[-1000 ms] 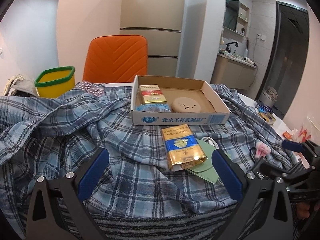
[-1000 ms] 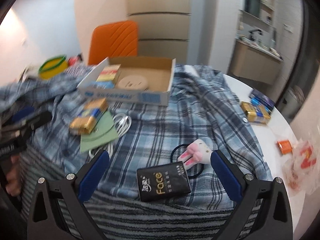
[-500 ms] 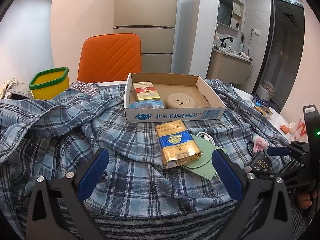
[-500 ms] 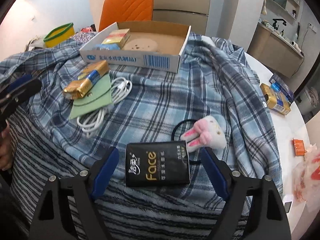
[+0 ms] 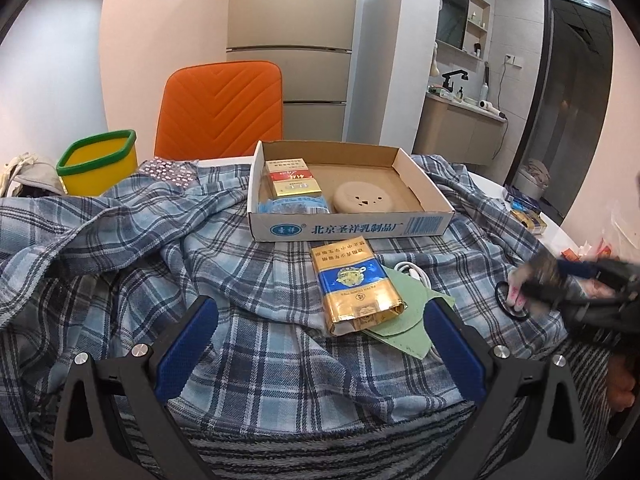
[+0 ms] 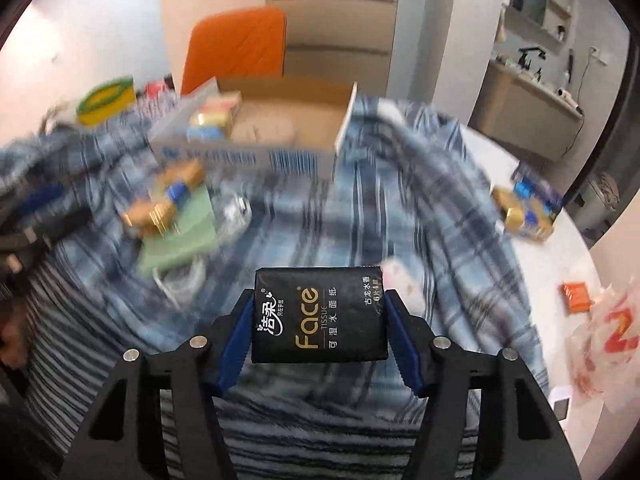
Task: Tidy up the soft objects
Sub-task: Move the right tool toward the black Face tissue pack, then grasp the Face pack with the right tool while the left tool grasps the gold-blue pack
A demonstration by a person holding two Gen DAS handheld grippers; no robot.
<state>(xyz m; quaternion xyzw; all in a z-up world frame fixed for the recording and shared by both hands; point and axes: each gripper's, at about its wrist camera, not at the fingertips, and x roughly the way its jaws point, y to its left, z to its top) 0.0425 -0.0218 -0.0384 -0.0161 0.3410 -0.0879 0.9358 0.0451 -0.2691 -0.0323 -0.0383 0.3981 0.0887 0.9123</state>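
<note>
- While the plaid blanket point(image 5: 248, 320) drapes past the table point(image 6: 560, 240) edge, bare room shows beside the cardboard box point(image 5: 348, 232).
- Right tool point(image 6: 320, 320) just closed, clamped on the black tissue pack point(image 6: 320, 312), lifted clear.
- Left tool point(image 5: 320, 344) gapes wide, nothing between.

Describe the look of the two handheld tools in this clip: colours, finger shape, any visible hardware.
Both match. The left tool has a black angular frame with triangular cut-outs, two long fingers faced with blue pads, and round silver screw heads at the joints. The right tool has the same black frame, blue ridged pads and silver screws. No cables, markings or sleeves are visible.
</note>
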